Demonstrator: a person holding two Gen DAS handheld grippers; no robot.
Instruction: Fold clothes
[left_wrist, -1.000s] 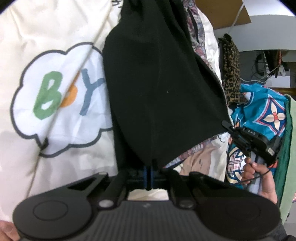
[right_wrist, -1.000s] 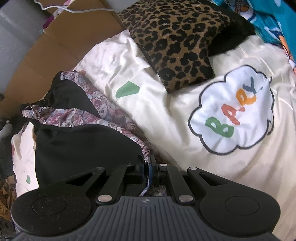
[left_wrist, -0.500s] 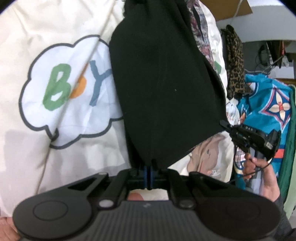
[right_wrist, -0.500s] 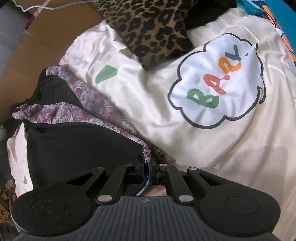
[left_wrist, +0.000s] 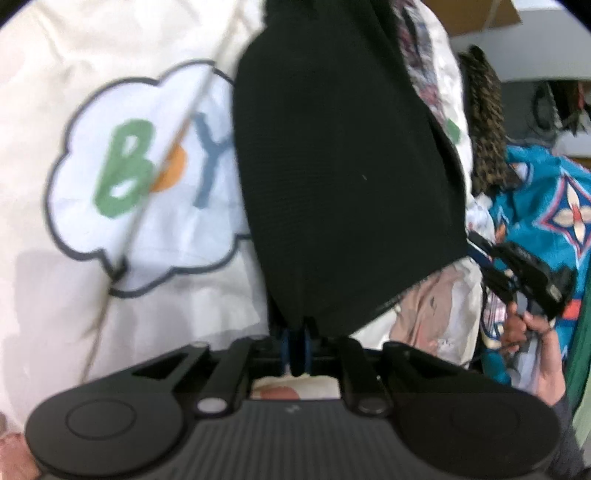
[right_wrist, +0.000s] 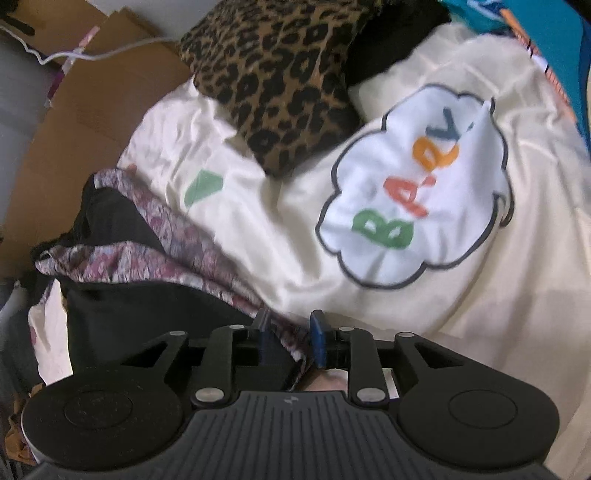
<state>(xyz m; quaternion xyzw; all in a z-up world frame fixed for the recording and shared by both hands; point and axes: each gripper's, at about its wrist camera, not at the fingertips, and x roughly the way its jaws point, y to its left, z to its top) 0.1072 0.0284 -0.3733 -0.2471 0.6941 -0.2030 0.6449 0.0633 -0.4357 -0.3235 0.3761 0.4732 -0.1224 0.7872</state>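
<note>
Pinching the black garment (left_wrist: 343, 177) in our left gripper (left_wrist: 297, 343) keeps its corner taut beside the cloud print (left_wrist: 147, 177); our right gripper (right_wrist: 291, 341) stands parted — cloth lying loose between its fingers.

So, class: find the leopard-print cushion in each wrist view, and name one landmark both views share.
Left wrist: leopard-print cushion, a narrow strip at upper right, behind the black garment.
Right wrist: leopard-print cushion, large at top centre, lying on the cream sheet.
Shared landmark: the cloud patch with coloured letters.
</note>
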